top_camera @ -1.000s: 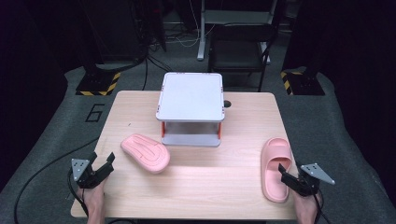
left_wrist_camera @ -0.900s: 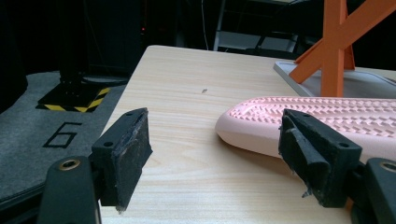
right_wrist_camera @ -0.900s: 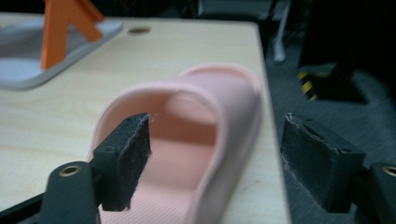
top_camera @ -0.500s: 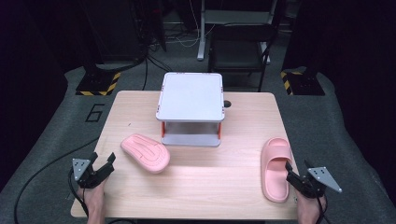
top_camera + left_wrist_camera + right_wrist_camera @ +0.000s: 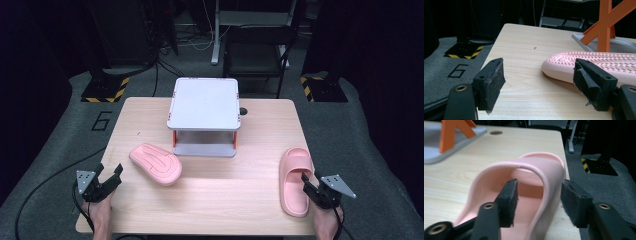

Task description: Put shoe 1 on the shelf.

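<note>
Grasp step: right gripper [image 5: 537, 202] jaws, just closing, straddle the slipper [image 5: 295, 180] strap right of the rack [image 5: 205, 117], not yet clamped; left gripper [image 5: 539, 85] open, empty; next, clamp and lift.

Left gripper [image 5: 109, 181]: black jaws, worn dark pads, brass screw holes, grey three-cornered plate.
Right gripper [image 5: 309, 186]: same black build, grey plate.
Cables: black.
Forearms: bare.

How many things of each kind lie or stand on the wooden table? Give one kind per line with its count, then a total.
Pink slippers: 2, one upright, one sole-up
Grey and orange two-tier rack: 1
Total: 3
</note>
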The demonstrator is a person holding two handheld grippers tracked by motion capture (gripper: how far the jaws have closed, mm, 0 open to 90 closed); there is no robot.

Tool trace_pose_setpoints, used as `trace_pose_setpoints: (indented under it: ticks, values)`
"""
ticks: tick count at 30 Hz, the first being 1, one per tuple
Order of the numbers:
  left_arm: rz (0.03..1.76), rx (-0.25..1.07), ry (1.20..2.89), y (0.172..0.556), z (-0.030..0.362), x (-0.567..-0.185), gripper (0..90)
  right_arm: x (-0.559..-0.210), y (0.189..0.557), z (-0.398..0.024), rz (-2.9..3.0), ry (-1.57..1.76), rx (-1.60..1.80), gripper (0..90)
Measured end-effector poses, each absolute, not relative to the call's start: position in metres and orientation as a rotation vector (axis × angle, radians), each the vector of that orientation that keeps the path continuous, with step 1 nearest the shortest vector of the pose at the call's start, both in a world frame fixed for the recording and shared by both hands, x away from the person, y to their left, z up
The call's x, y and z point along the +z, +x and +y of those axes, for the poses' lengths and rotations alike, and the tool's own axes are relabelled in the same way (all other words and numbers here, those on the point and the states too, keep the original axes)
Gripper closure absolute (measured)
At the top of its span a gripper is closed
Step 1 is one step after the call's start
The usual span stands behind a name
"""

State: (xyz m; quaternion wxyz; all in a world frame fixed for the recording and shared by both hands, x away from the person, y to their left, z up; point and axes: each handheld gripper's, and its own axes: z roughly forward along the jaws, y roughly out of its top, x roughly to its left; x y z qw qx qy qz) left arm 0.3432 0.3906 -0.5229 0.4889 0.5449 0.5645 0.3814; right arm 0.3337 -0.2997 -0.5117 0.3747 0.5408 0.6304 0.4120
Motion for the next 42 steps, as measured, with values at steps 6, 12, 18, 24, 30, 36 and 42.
trace_pose_setpoints:
  ticks: [6,12,18,24,30,36,42]
  values:
    - [1.368,0.939,1.326,0.343,0.391,-0.521,24.8,-0.517,0.346,-0.303,1.620,1.426,1.014,67.0]
    - [1.365,0.943,1.327,0.341,0.390,-0.520,24.9,-0.515,0.353,-0.310,1.593,1.499,1.083,77.1]
    - [1.345,0.956,1.331,0.339,0.387,-0.512,24.9,-0.503,0.349,-0.293,1.658,1.425,1.094,81.0]
    - [1.181,0.909,1.359,0.339,0.369,-0.479,27.7,-0.483,0.356,-0.248,1.749,1.291,1.230,81.2]
    - [1.023,0.834,1.491,0.356,0.346,-0.439,27.3,-0.477,0.375,-0.203,1.828,1.230,1.281,80.9]
    - [0.913,0.787,1.570,0.386,0.310,-0.406,29.5,-0.478,0.396,-0.161,1.886,1.207,1.335,80.7]
    - [0.834,0.681,1.669,0.426,0.275,-0.383,30.6,-0.485,0.417,-0.126,1.950,1.175,1.356,80.4]
